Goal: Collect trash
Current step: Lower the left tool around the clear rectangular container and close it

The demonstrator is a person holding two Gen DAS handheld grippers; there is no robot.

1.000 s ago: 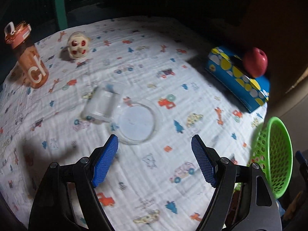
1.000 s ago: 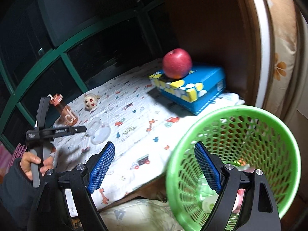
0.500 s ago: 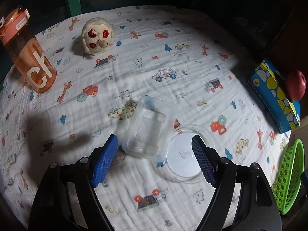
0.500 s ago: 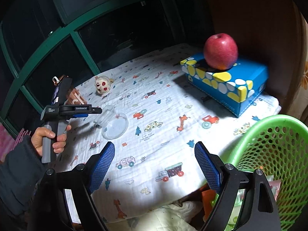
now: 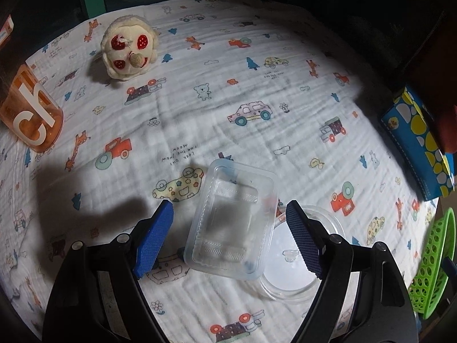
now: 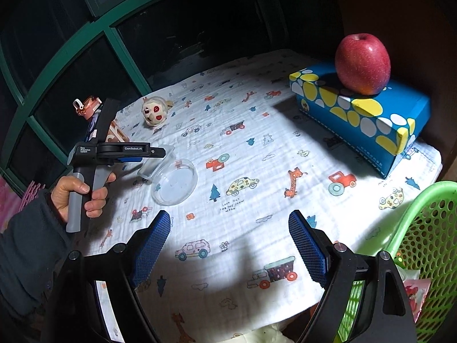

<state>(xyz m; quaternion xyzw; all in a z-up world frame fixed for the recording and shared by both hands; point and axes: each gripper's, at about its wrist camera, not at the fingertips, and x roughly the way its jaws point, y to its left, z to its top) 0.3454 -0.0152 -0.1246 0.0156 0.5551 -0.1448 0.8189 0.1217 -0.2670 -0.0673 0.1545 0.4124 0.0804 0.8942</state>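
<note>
Dark window panes (image 6: 182,31) in green frame (image 6: 125,57), brown wall (image 6: 400,14) at right, printed cloth (image 6: 257,154) brightly lit

Clear glossy plastic tray (image 5: 232,225), crinkled cotton cloth (image 5: 257,143)

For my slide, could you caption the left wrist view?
Open left tongs straddle a clear plastic tray overlapping a round lid.

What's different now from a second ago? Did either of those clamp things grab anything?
No grab yet. The left gripper moved in over the cloth, and its open jaws now straddle the clear tray without touching it. The right gripper swung away from the green basket towards the table, open and empty. The tray, round lid, plush toy, bottle, apple and blue box stayed put.
</note>
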